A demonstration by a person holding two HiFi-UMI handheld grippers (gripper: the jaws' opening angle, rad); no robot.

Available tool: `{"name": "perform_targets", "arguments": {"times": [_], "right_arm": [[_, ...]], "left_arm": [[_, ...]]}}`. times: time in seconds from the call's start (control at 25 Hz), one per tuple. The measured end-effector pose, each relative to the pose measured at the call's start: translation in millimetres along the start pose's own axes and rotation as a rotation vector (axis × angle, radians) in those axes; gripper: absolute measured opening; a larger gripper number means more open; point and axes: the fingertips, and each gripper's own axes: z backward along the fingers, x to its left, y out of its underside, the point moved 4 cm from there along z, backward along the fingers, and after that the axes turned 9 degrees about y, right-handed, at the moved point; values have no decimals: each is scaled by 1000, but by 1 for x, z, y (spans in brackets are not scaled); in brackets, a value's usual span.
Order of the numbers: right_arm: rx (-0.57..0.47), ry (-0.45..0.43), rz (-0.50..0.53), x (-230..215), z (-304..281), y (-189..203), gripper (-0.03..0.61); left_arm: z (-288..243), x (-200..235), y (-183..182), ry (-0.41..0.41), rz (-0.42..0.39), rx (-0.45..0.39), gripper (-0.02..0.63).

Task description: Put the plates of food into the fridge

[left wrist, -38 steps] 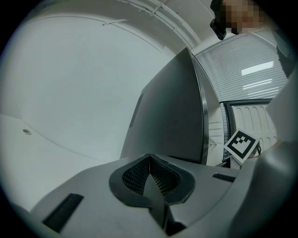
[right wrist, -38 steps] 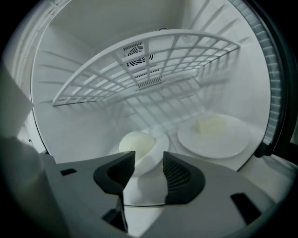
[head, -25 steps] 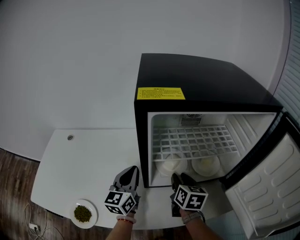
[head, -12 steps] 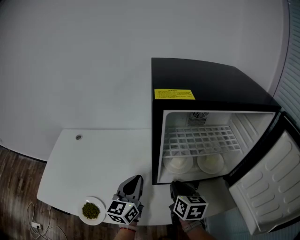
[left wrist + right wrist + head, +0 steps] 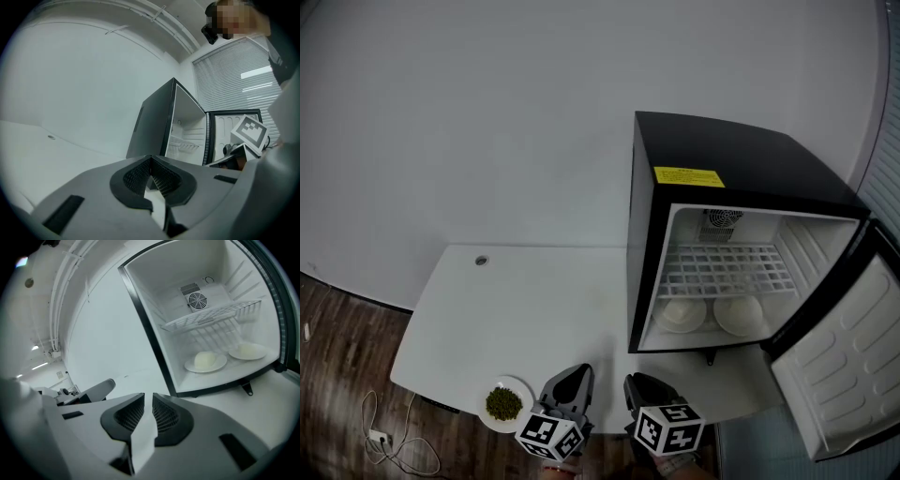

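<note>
**Two plates in, one to go**

The mini fridge [image 5: 741,178] stands open with two plates of pale food [image 5: 682,314] [image 5: 741,314] on its floor. On the surface [image 5: 544,300], one plate of greens [image 5: 504,403] waits. The left gripper [image 5: 579,373] has its fingers pressed together, empty. The right gripper [image 5: 632,382] has just been closing its fingers, now a slit apart, with nothing between them.

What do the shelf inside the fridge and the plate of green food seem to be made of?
Shelf: likely white-coated wire; it is an open grid of thin bars. Plate: perhaps glazed ceramic or plastic; smooth white rim, which one is unclear.
</note>
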Motion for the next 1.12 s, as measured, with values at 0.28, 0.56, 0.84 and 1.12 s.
{"name": "perform_targets", "arguments": {"times": [0.28,0.56,0.84,1.12], "right_arm": [[34,-116,-35,47,10,29,60],[108,-207,13,108,13,67,60],[218,-264,18,165,11,114,60],[325,-303,-45,206,13,160,60]], "left_arm": [[49,-2,-5,-43,-7,-18,8],[126,17,-3,-173,-20,-18,8],[198,39,0,-323,-15,1,8],[248,55,18,-394,-17,-17,8]]}}
